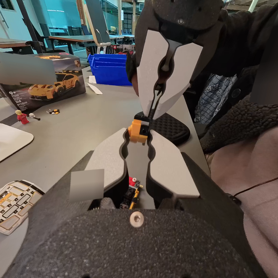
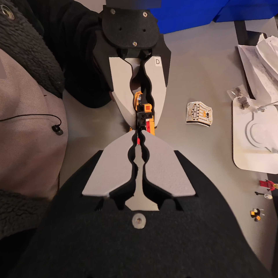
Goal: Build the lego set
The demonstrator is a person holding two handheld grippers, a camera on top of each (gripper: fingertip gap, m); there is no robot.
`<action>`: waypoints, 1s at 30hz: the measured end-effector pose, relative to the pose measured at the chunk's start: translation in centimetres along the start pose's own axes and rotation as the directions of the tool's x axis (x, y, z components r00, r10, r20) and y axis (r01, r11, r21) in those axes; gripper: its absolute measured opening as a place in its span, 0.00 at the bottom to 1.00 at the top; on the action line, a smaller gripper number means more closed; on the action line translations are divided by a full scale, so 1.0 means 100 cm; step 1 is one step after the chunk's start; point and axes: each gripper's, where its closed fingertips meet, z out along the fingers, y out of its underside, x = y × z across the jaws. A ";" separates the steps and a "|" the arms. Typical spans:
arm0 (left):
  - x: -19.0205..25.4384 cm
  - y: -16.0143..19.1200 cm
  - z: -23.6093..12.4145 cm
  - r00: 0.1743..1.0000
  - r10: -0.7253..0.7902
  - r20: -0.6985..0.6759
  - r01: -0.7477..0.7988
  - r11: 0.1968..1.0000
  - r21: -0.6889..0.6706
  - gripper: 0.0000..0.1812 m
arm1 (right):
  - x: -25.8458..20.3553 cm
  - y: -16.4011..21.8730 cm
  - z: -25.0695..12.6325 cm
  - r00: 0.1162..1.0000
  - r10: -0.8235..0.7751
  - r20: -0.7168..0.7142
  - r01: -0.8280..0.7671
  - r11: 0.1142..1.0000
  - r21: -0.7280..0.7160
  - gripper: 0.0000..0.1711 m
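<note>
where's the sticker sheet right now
In the right wrist view the sticker sheet lies flat on the grey table, right of the two grippers and left of the white tray; the left wrist view shows it at bottom left.

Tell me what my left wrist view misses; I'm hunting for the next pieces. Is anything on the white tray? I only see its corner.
Observer: Yes, a clear bag of small dark parts lies at the far edge of the tray.
Operator: Anything beyond that?
Observer: A pile of white paper lies just past it, in front of the blue bin.
</note>
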 end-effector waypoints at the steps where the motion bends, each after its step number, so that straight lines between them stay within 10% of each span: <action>1: 0.000 0.001 0.000 1.000 0.010 0.002 -0.010 1.000 -0.005 0.12 | -0.001 0.000 0.000 1.000 0.006 0.010 -0.006 1.000 0.002 0.01; 23: -0.006 -0.004 -0.001 1.000 0.015 0.017 -0.015 0.999 0.035 0.13 | -0.012 -0.004 -0.030 0.998 0.057 0.038 -0.062 0.989 0.136 0.05; 30: -0.025 -0.005 -0.009 0.997 -0.008 0.075 0.004 0.998 0.055 0.13 | -0.081 0.043 0.041 0.978 0.060 0.200 -0.068 0.997 0.034 0.08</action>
